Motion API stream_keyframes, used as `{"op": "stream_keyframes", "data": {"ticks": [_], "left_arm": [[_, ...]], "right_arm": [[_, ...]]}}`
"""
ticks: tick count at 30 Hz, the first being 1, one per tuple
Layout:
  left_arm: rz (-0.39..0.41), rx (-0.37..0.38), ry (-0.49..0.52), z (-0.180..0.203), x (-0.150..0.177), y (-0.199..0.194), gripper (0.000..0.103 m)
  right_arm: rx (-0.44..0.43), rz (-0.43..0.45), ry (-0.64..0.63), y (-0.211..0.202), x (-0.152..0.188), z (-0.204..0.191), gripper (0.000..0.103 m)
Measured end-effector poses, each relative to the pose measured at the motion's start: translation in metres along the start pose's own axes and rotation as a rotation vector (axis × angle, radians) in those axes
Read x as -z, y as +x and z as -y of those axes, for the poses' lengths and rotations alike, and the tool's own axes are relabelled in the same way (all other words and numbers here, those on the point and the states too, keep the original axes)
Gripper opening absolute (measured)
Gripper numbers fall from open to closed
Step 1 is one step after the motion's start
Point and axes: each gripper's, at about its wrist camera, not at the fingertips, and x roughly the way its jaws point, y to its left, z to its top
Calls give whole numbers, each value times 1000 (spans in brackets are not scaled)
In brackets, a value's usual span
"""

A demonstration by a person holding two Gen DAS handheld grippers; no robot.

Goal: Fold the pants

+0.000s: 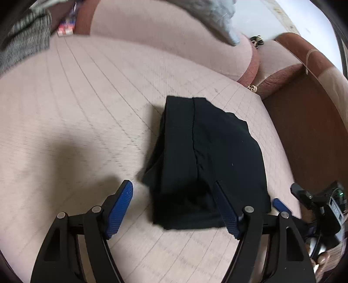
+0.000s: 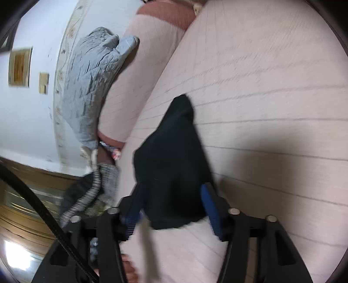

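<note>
Pants folded on sofa, between spread left tool fingers.

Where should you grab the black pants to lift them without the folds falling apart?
Probably the near edge of the black pants, low from the front: the layers stack thick there, so one gripper pinches them together. Both open, the left gripper and right gripper already face it.

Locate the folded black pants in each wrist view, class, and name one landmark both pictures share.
Left wrist: black pants lie centre-right on the pink cushion, ahead of the open fingers.
Right wrist: pants sit centre, low, between the open fingers.
Shared landmark: grey quilted cloth on the backrest.
</note>
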Motion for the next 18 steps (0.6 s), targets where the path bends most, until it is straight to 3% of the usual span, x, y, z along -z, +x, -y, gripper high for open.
{"op": "stream_keyframes", "data": {"ticks": [3, 8, 12, 18], "left_arm": [[53, -62, 70, 11, 18, -20, 75], [163, -167, 145, 38, 49, -47, 77], [258, -240, 148, 51, 71, -69, 87], [280, -270, 148, 53, 87, -85, 88]], "right_arm": [[74, 36, -126, -17, 16, -15, 62], [306, 126, -361, -32, 62, -33, 61], [368, 120, -373, -32, 78, -25, 61], [424, 161, -457, -36, 94, -29, 63]]}}
